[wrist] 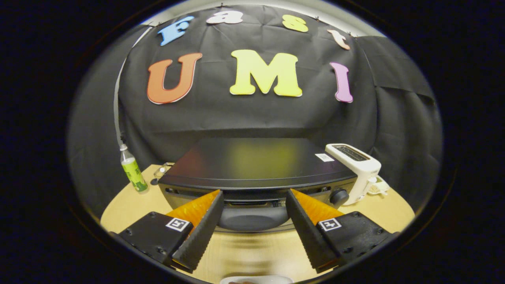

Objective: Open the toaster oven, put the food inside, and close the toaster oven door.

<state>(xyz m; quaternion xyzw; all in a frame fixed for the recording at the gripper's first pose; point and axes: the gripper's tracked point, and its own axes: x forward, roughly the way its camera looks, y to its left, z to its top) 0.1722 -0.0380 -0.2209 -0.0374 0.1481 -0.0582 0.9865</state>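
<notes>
The black toaster oven (256, 161) stands on the wooden table just ahead of my fingers, and I look down on its flat top. Its front face shows a round knob (339, 196) on the right. A dark rounded panel (252, 219) of the front lies between my fingers; I cannot tell whether the door is open. My gripper (254, 192) is open, with its tips at the oven's upper front edge and nothing held. Below the fingers, nearest to me, the rim of a white plate (256, 279) peeks in; what lies on it is hidden.
A white slot toaster (357, 165) stands right of the oven, touching or nearly touching its corner. Left of the oven stand a green-labelled bottle (133, 171) and a small clear item (161, 171). Bare wooden table (252, 252) lies between the oven and the plate.
</notes>
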